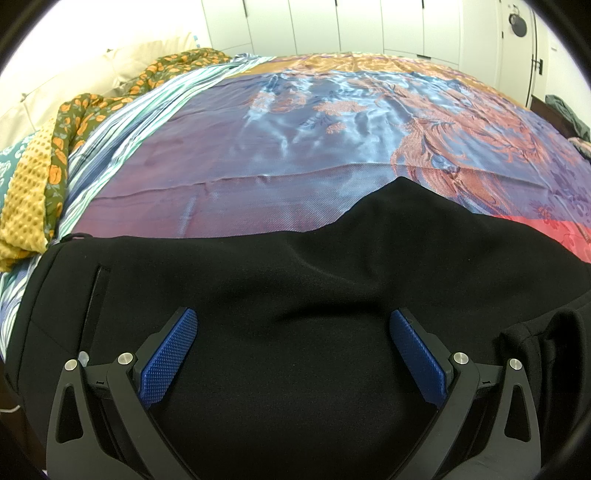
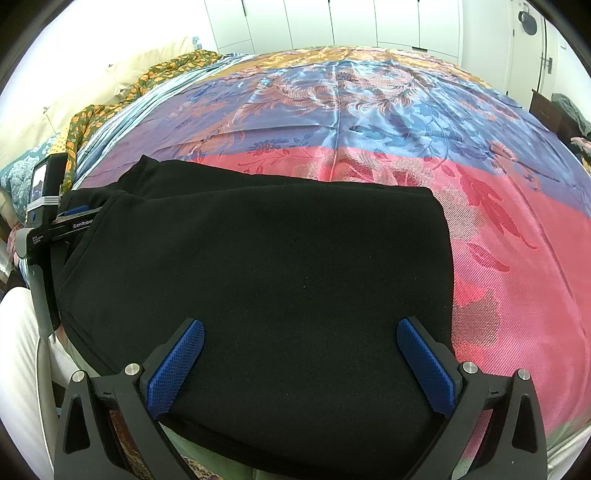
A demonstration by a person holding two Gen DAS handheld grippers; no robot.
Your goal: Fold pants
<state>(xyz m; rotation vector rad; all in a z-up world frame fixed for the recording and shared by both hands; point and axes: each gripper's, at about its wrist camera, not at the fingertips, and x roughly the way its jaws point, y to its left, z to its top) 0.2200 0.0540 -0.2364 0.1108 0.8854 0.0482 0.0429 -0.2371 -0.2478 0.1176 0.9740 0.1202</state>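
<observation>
Black pants lie flat on a satin bedspread, near its front edge. In the left wrist view their waist end with a pocket slit is at the left. My left gripper hovers over the pants, open, with its blue pads wide apart and nothing between them. In the right wrist view the pants show a straight folded edge on the right. My right gripper is open above that end, holding nothing. The left gripper's body shows at the left edge of that view.
The bedspread is blue, pink and gold and stretches far ahead and to the right. Bunched floral and yellow blankets and cream pillows lie at the left. White cupboards stand behind, with a door at the far right.
</observation>
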